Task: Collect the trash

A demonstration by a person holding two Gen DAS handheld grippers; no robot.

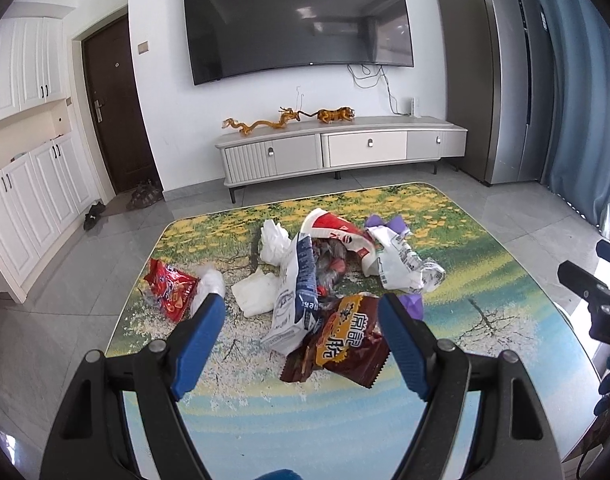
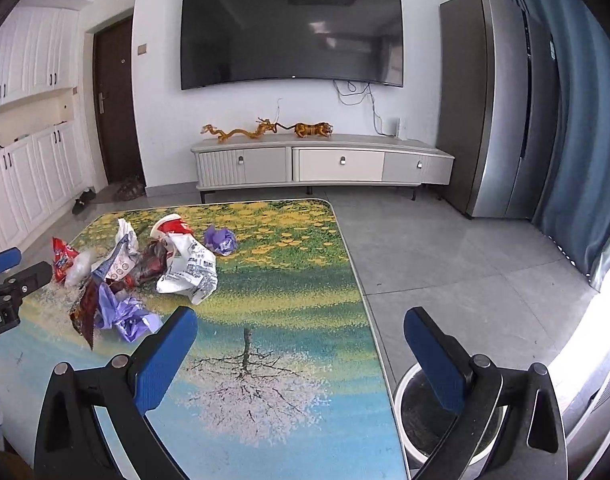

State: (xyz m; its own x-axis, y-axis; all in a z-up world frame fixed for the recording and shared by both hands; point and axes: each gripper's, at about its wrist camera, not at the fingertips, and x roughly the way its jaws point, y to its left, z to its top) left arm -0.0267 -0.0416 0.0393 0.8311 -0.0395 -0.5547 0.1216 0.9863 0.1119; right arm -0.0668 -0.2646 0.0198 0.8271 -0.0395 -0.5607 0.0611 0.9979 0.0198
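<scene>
We find both grippers spread wide and empty: left gripper (image 1: 301, 340), right gripper (image 2: 301, 354). Trash heap sits on the table (image 1: 485, 280); brown snack wrapper (image 1: 337, 344) at 12 o'clock between our left fingers. Collection looks unstarted; next, close on it, carry to bin (image 2: 421, 428)

- One table with a printed landscape top (image 1: 485, 280)
- Two crumpled purple plastic bags (image 2: 221, 240) (image 2: 125, 316)
- One brown foil snack wrapper (image 1: 345, 344)
- One red snack packet (image 1: 171, 286)
- One round bin beside the table (image 2: 409, 420)
- Two orange animal figurines (image 1: 265, 124) (image 1: 335, 114)
</scene>
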